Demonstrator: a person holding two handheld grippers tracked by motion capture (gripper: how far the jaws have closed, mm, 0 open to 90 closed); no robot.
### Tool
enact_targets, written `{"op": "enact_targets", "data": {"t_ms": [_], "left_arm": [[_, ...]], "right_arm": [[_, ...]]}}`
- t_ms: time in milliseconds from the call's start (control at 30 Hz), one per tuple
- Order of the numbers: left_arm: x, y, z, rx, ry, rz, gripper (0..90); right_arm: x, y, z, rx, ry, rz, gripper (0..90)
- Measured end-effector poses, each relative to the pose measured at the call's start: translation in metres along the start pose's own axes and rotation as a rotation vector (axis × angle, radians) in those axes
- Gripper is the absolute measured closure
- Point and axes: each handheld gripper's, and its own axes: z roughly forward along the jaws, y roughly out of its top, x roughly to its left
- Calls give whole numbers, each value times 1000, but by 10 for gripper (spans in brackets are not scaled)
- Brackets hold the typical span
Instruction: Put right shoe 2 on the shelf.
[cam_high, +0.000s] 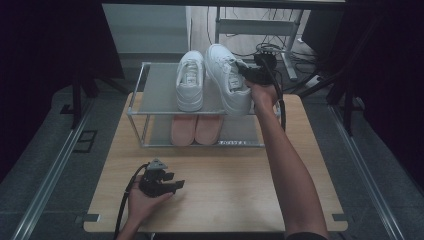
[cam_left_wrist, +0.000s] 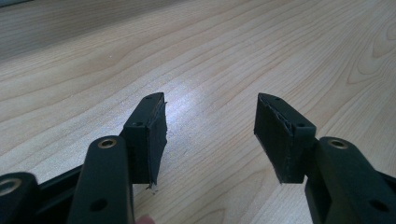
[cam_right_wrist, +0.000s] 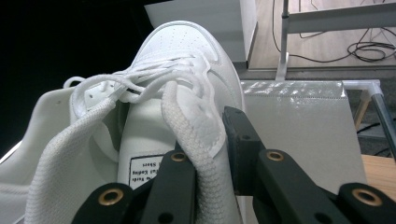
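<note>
- My right gripper (cam_right_wrist: 210, 154) is clamped on the collar of the white sneaker (cam_high: 227, 80) — one jaw inside the opening, the other outside on the padded wall. From the high view the same gripper (cam_high: 248, 76) sits at the shoe's heel side.
- The sneaker is on the top shelf of the little shoe rack (cam_high: 150, 90), tilted a bit, just beside its partner, the other white sneaker (cam_high: 190, 80). A pink pair (cam_high: 195, 129) sits on the shelf below.
- Handling guess: it looks light, with a stiff sole and a soft upper. The collar's mesh lining squashes under the jaws (you can see it bunch up in the right gripper view), so I'd say the grip is secure but floppy — the toe will likely droop or swing if I move quickly.
- The smooth upper seems slippery, so the collar or heel tab is the sensible place to hold; the laces (cam_right_wrist: 154, 79) are loose and could snag.
- My left gripper (cam_left_wrist: 210, 135) is spread wide with nothing between its jaws, low over the table (cam_left_wrist: 280, 56), near the front edge (cam_high: 170, 182).
</note>
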Motion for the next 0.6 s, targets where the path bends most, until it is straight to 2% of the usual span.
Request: {"op": "enact_targets", "data": {"t_ms": [467, 600], "left_arm": [[2, 0, -3, -9, 2, -11, 440], [3, -1, -3, -13, 0, -11, 440]], "right_arm": [[3, 6, 26, 28, -72, 30, 815], [4, 7, 33, 37, -103, 21, 813]]}}
